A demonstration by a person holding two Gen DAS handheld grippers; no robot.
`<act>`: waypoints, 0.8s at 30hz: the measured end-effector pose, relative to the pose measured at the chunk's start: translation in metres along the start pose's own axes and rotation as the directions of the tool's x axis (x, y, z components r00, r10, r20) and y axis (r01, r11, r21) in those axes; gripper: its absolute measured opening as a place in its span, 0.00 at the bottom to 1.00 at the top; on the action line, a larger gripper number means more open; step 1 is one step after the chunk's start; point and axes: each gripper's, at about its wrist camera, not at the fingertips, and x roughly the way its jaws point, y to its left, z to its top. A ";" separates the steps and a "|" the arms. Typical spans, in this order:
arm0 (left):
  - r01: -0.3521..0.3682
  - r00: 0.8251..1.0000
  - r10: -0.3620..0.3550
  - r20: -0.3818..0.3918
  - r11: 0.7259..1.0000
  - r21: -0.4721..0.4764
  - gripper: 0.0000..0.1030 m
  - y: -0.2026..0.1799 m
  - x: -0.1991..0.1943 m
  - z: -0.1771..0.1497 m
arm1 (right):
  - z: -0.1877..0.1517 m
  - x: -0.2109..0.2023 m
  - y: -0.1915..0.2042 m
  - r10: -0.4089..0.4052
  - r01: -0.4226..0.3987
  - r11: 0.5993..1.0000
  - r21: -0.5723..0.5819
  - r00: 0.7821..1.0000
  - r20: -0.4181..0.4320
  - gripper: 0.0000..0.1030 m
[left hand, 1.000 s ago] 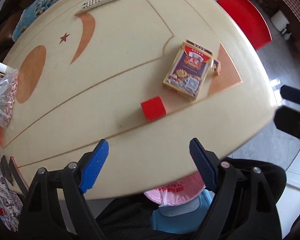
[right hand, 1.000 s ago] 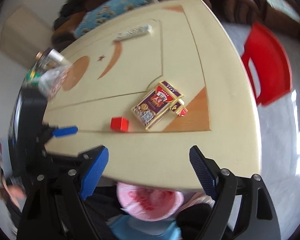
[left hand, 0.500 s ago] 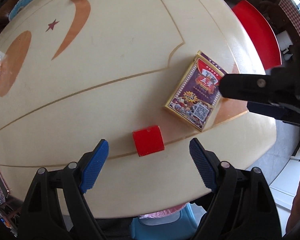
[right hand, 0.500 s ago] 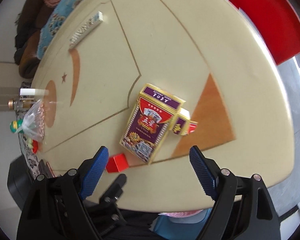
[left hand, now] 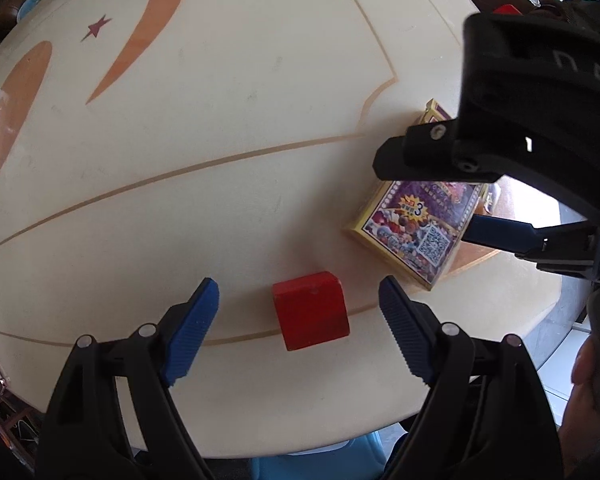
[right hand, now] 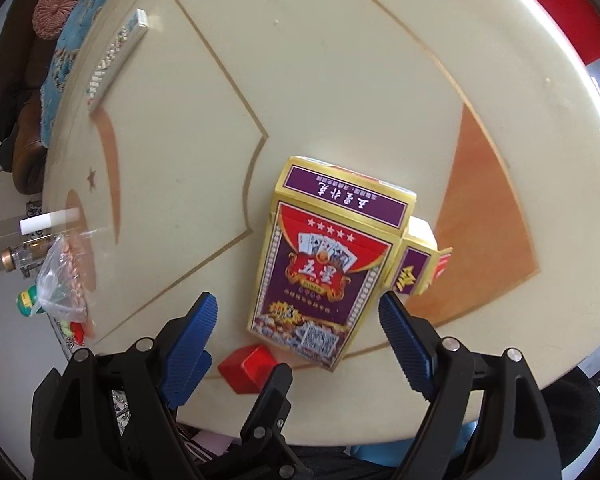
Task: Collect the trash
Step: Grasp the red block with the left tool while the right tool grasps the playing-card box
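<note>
Nothing is picked up yet. The red block sits on the table, just beside the card box. The left gripper hangs over the block, fingers wide apart and empty. The right gripper is wide and empty over the box. Both have come down closer than a second ago.

Round cream table with tan inlay lines, orange crescent and wedge patches, small dark star. Red plastic chair at its far right edge. Brown sofa with blue patterned cushion and pink crocheted pad behind. Pale glossy floor tiles, daylight glare.
</note>
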 end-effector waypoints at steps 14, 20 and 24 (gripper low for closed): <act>-0.042 0.999 0.042 0.024 0.999 -0.030 0.66 -0.005 -0.005 -0.007 | -0.005 0.001 0.028 -0.179 0.190 0.970 -0.150 0.980 0.085 0.62; -0.073 0.997 0.074 0.036 0.997 -0.016 0.58 -0.013 -0.010 -0.017 | -0.008 -0.001 0.030 -0.170 0.185 0.967 -0.177 0.981 0.098 0.61; -0.064 0.997 0.065 0.038 0.998 -0.015 0.50 -0.012 -0.012 -0.024 | -0.008 -0.006 0.024 -0.137 0.155 0.970 -0.189 0.985 0.105 0.57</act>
